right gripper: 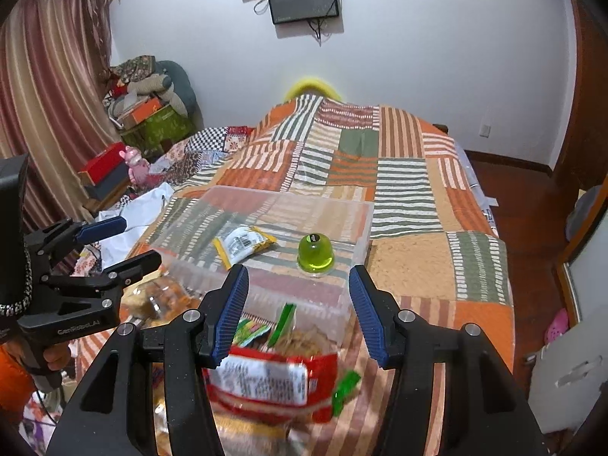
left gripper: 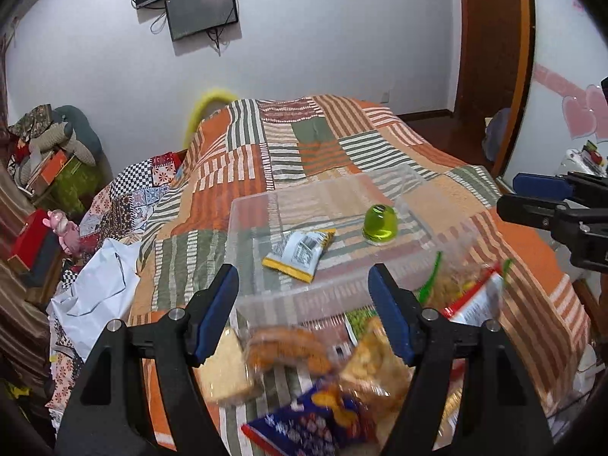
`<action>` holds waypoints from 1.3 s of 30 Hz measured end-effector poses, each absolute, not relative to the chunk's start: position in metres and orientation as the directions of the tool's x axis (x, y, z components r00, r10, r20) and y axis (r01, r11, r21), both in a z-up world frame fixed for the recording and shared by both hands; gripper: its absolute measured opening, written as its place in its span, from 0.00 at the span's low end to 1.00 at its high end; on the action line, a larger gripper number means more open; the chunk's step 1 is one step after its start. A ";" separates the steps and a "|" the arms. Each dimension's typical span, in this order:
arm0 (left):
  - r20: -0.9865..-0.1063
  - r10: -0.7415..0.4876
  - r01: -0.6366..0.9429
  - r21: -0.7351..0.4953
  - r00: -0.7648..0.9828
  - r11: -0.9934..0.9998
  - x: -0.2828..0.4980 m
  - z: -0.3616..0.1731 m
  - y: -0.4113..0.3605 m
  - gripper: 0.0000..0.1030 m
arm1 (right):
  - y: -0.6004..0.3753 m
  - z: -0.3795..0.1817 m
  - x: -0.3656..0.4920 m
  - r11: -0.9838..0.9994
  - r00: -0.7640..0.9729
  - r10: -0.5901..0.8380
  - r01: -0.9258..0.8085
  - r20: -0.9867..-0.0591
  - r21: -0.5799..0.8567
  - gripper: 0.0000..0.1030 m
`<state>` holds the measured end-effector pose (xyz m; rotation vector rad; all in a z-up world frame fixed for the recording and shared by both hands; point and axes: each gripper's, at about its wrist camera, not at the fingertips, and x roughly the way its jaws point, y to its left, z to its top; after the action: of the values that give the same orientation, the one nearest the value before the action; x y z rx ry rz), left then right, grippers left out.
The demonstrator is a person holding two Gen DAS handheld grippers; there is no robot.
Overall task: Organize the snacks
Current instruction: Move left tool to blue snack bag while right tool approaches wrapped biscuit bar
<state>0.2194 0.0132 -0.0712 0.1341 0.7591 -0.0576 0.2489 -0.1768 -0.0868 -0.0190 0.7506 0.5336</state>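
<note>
Two grippers hover over a quilted bed (right gripper: 410,197), fingers apart and empty on both the left gripper (left gripper: 304,304) and right gripper (right gripper: 298,311). A clear bin (right gripper: 357,228) already holds a yellow packet (right gripper: 243,243) and green jelly cup (right gripper: 315,254). Loose snacks, apparently biscuits (left gripper: 285,345) and a red packet (right gripper: 266,380), lie blurred below; each pick should likely close squarely across one bag.
</note>
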 end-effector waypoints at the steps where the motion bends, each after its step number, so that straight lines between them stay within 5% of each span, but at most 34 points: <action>1: -0.687 -0.010 0.102 0.093 0.726 0.990 0.214 -0.070 0.014 0.68 | -0.179 -0.087 0.244 0.866 0.606 0.457 -0.471 -0.651 0.169 0.52; 28: -0.776 -0.068 -0.003 -0.090 0.627 0.996 0.120 -0.140 0.064 0.68 | -0.167 -0.157 0.166 0.835 0.516 0.485 -0.513 -0.706 0.198 0.54; 32: -0.788 -0.082 0.010 -0.097 0.610 0.995 0.113 -0.153 0.058 0.68 | -0.161 -0.167 0.164 0.818 0.479 0.512 -0.526 -0.713 0.234 0.68; 39: -0.757 -0.004 -0.023 -0.026 0.653 0.999 0.112 -0.150 0.053 0.68 | -0.149 -0.170 0.167 0.806 0.453 0.525 -0.535 -0.720 0.252 0.69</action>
<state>0.1118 0.0529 -0.1495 -0.0343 0.8592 0.0107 0.1673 -0.1492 -0.1701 -0.0120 0.8850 0.6547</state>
